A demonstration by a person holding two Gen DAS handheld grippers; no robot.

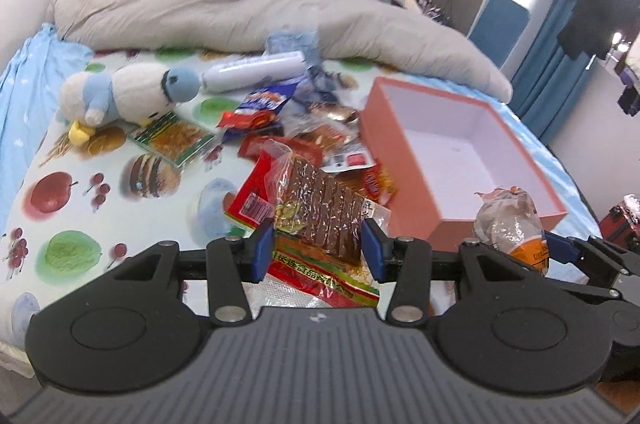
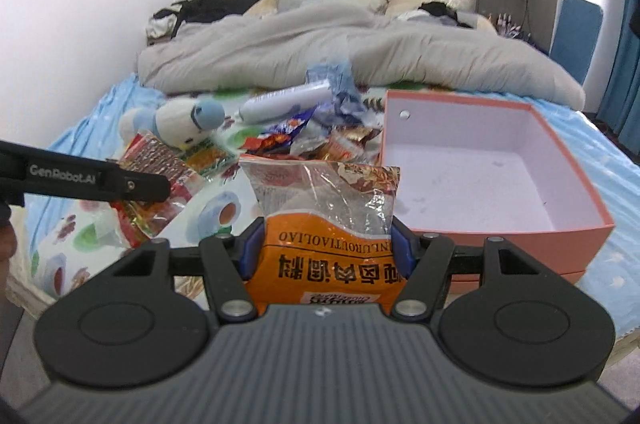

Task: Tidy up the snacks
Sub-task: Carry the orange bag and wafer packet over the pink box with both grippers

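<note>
My left gripper (image 1: 318, 248) is shut on a clear-and-red packet of brown snack strips (image 1: 320, 208), held just above the bed. My right gripper (image 2: 324, 250) is shut on an orange-and-clear snack bag (image 2: 326, 220); that bag also shows in the left wrist view (image 1: 510, 224), beside the near corner of the box. The open pink box (image 2: 500, 244) with a white inside stands to the right and holds no snacks; it also shows in the left wrist view (image 1: 404, 176). A pile of loose snack packets (image 1: 304, 128) lies left of the box.
A blue-and-white plush penguin (image 1: 128, 92) and a white cylinder (image 1: 256, 70) lie behind the pile. A grey duvet (image 1: 240, 8) covers the far half of the bed. The fruit-print sheet (image 1: 80, 192) spreads to the left. The bed's near edge runs just below my grippers.
</note>
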